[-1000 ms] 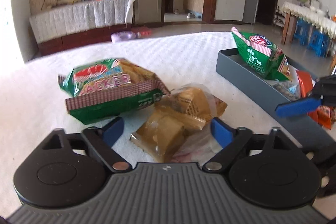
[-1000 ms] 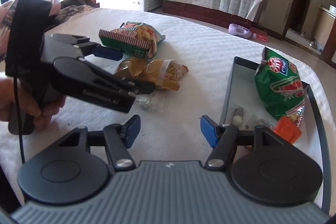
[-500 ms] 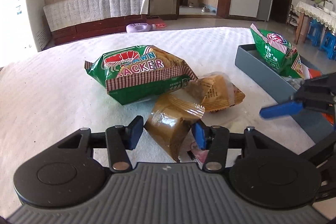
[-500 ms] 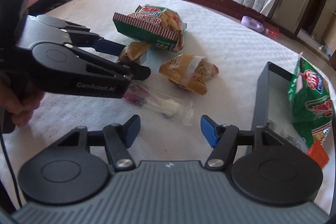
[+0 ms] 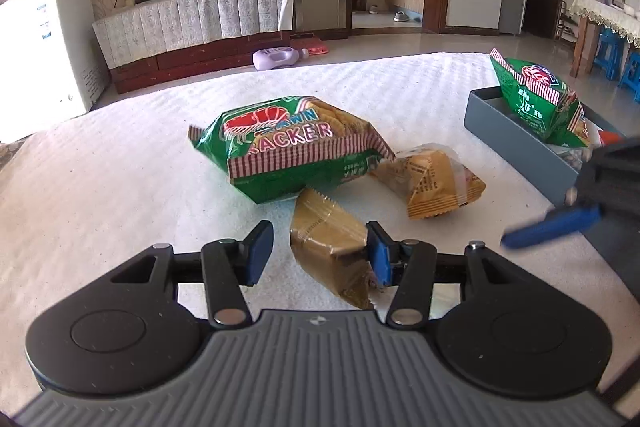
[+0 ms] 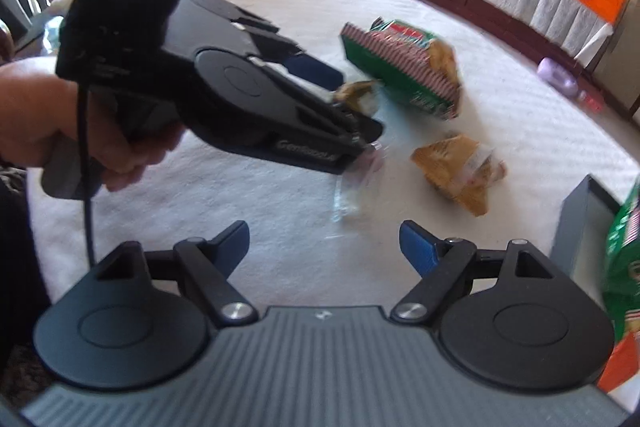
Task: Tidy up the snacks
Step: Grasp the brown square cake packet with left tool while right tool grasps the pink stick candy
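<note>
At bottom centre of left wrist view: left gripper (image 5: 318, 247), jaws partly closed, clamped on brown packet (image 5: 326, 227), held tilted over white cloth (image 5: 100, 187). At 12 o'clock from that packet: green cracker bag (image 5: 296, 147), lying flat. At 2 o'clock: orange-brown packet (image 5: 432, 183), tucked against the bag's corner. At 2 to 3 o'clock, well apart: grey tray (image 5: 516, 147), second green bag (image 5: 536, 99) propped inside. Right gripper (image 6: 324, 247): jaws opening, wide, nothing between pads; clear wrapper (image 6: 352, 195) on cloth at 12 o'clock, just ahead.

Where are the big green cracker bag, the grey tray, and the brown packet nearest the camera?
green cracker bag (image 5: 288, 147), left wrist view, printed front.
grey tray (image 5: 516, 143), left wrist view, near side wall.
brown packet (image 5: 326, 243), left wrist view, middle of wrapper.
</note>
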Tool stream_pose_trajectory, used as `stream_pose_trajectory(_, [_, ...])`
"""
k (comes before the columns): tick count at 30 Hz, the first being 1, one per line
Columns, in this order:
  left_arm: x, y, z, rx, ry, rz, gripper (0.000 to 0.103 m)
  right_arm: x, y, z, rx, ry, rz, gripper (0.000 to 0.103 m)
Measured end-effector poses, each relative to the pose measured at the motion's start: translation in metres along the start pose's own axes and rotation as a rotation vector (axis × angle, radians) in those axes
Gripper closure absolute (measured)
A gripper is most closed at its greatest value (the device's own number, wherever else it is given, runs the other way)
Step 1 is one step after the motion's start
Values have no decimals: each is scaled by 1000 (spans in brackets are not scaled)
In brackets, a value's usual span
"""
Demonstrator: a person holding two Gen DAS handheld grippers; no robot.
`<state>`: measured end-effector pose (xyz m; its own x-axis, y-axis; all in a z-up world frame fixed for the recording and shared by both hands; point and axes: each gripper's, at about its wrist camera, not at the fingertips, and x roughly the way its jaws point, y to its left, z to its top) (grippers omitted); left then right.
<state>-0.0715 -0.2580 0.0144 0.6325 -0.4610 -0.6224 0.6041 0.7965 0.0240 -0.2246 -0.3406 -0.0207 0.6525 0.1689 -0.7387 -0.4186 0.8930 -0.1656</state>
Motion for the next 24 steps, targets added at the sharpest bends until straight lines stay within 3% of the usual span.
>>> stream_pose_trajectory(2, [1, 3, 0, 2, 3, 2, 46, 3, -2, 1, 1, -4, -27, 19])
stream_pose_trajectory(11, [8, 19, -2, -32, 32, 19, 46, 30, -4, 18, 97, 1, 12, 20])
stream_pose_trajectory(12, [8, 21, -3, -34, 32, 14, 46, 31, -6, 18, 111, 1, 10, 25])
stream_pose_trajectory(15, [9, 24, -5, -40, 31, 5, 46, 29, -14, 22, 185, -1, 12, 67])
stream_pose_trajectory(16, [10, 24, -5, -42, 29, 3, 46, 30, -16, 21, 191, 3, 3, 76])
stream_pose_trajectory(21, [11, 24, -7, -41, 23, 4, 47, 24, -22, 15, 235, 7, 0, 80])
stream_pose_trajectory(24, [9, 24, -7, -49, 25, -8, 56, 20, -20, 10, 246, 9, -6, 80])
